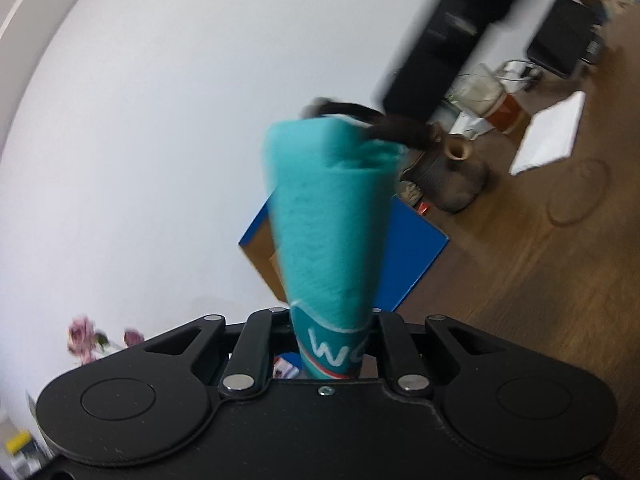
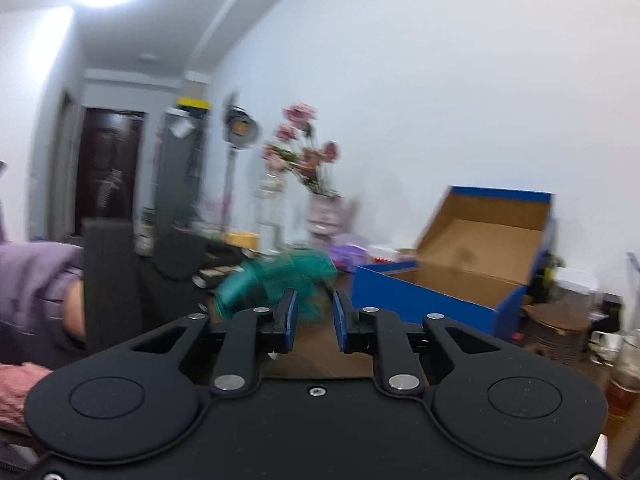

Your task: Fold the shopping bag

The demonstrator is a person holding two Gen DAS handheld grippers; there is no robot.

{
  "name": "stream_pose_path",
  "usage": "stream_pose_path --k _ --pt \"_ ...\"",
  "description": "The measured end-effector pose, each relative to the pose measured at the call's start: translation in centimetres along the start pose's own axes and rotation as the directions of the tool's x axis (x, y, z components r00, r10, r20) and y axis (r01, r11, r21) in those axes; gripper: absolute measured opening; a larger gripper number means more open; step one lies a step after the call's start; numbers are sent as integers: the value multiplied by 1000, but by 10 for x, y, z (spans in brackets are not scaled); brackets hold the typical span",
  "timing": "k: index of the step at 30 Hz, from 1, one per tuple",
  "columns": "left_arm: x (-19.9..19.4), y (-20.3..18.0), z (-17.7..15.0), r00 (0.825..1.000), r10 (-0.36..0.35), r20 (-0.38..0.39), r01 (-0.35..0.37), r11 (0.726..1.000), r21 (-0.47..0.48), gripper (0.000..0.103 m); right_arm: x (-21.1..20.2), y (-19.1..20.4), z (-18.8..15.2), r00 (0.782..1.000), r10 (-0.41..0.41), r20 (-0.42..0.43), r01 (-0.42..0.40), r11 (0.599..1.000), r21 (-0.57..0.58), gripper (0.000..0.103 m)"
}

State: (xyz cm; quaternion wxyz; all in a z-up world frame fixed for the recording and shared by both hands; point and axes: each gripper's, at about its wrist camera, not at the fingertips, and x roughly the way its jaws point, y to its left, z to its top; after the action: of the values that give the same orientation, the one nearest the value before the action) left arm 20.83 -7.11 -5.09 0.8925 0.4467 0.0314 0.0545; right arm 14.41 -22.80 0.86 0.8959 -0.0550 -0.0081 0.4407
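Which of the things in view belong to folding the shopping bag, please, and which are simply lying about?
Part of the job:
- teal shopping bag, bunched up
- left tool, shut on the bag
- right tool, open, holding nothing

Just lying about:
- blue cardboard box, open
- vase of pink flowers
- glass bottle
- floor fan

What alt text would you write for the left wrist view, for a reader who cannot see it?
The left gripper is shut on a rolled teal shopping bag, which sticks out forward and ends in dark handles. Behind the bag are a white wall, an open blue cardboard box and a wooden floor with blurred clutter.
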Motion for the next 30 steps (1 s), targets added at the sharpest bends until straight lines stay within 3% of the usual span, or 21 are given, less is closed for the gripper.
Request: stream_pose_path --k 4,11,15,19,23,26,29,30 --pt "2 -4 6 999 44 -3 -44 999 15 14 3 5 1 1000 -24 11 24 1000 18 12" --pt "3 -1 6 1000 15 -22 -16 1000 -21 14 -1 0 9 999 4 34 -7 997 71 13" --pt "3 0 8 1000 13 -25 -15 999 -51 14 3 -12 11 998 55 37 -61 978 201 12" --pt "-1 2 11 999 17 -27 -19 997 -75 14 8 -33 7 992 115 49 -125 906 404 11" --pt "-3 1 10 999 48 -23 -50 997 -62 14 15 -46 2 984 170 51 -170 831 530 11" --pt "-6 -7 8 991 136 16 -136 991 12 14 21 -51 -1 979 196 49 -187 792 582 15" --pt "-9 -11 4 980 190 53 -193 980 53 14 27 -61 -11 967 243 74 -229 709 667 17" --pt "-11 -11 3 975 210 70 -215 974 67 14 29 -63 -15 964 251 84 -238 683 690 22"
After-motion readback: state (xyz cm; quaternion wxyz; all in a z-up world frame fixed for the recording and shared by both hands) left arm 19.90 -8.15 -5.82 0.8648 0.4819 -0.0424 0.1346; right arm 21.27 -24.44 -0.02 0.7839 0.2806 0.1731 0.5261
